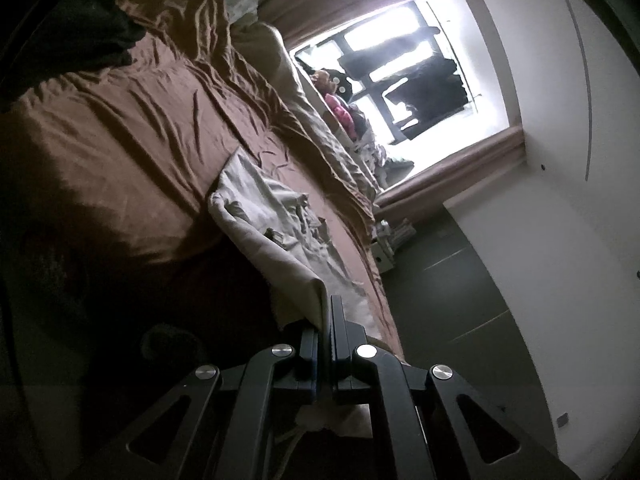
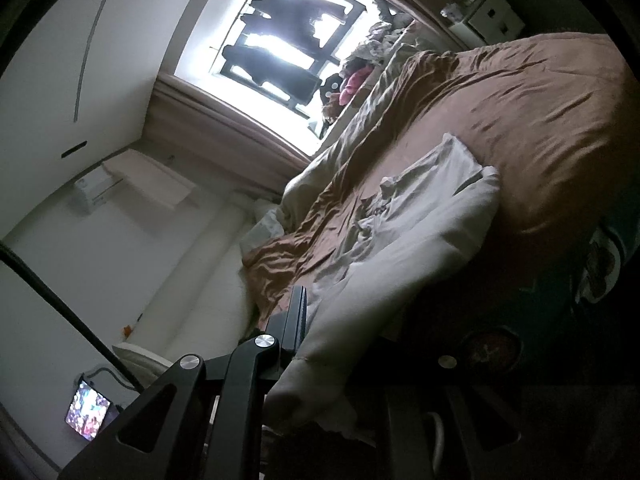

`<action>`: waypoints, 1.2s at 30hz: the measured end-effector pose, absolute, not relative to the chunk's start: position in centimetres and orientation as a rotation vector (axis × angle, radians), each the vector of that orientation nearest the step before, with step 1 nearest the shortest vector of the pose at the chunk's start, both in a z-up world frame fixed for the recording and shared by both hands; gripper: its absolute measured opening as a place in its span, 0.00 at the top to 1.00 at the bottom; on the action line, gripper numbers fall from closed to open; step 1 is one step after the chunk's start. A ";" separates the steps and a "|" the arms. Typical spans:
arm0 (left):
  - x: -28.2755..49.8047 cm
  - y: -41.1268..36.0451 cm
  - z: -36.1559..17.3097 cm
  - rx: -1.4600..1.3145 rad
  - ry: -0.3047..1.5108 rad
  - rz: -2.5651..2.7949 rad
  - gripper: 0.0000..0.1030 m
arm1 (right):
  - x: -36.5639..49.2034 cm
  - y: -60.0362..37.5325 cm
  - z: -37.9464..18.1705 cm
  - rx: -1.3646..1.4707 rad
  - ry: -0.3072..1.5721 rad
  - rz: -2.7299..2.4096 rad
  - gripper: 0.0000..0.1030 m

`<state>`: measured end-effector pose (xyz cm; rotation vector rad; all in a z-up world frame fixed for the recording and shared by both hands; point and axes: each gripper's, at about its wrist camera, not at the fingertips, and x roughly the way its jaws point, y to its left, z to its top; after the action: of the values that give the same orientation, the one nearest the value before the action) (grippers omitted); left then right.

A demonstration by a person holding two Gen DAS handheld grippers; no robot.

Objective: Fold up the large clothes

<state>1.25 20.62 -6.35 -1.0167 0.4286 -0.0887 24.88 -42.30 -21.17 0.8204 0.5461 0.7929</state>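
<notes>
1. While no brand, label or legible writing shows in either view, a lit screen (image 2: pixel 88 412) glows with coloured shapes low beside the wall.
2. No container's contents can be made out; a white box (image 2: pixel 486 14) sits past the bed's end.
3. The pale garment (image 1: pixel 276 220) lies rumpled on the brown bedsheet (image 1: pixel 132 128), stretched toward both cameras.
4. The left gripper (image 1: pixel 329 320) is clenched on the garment's edge.
5. The right gripper (image 2: pixel 308 344) pinches another bunched edge of the garment.
</notes>
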 end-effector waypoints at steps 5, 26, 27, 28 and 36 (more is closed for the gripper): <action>2.0 21.0 -5.9 -1.027 0.409 -0.096 0.97 | 26.7 -42.3 -20.8 0.808 0.535 0.800 0.91; 17.6 25.1 2.4 -0.948 0.370 -0.102 0.97 | 41.3 -37.1 -15.3 0.794 0.470 0.796 0.91; 18.7 25.4 2.7 -0.942 0.372 -0.100 0.97 | 42.2 -36.6 -14.8 0.787 0.468 0.789 0.91; 19.9 25.7 3.0 -0.939 0.375 -0.099 0.97 | 43.1 -36.1 -14.4 0.783 0.468 0.783 0.91; 28.2 27.5 2.8 -0.922 0.417 -0.074 0.97 | 49.2 -33.1 -13.4 0.767 0.519 0.737 0.91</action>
<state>28.23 27.54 2.77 -0.9219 0.4171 -0.0745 49.20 -33.12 -13.39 0.7670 0.5188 0.7370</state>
